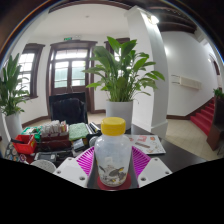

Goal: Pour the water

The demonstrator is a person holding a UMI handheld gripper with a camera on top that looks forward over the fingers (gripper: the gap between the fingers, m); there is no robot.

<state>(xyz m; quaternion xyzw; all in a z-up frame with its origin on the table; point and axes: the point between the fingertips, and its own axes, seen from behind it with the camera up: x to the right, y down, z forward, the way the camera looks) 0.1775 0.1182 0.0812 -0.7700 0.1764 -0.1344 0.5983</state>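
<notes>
Magenta pads (141,160) of the gripper (112,170) press both sides of a clear plastic bottle (112,155) with a yellow cap (114,126); jaws closed on it, bottle upright, dead centre between the fingers. Dark table (175,152) beneath. At ten o'clock: cluttered red and green items (45,137). At twelve o'clock, beyond the bottle: large potted plant (122,75). At nine o'clock: second plant (10,95).

bottle (112,155) fills jaws, clutter (45,138) left, perhaps
</notes>
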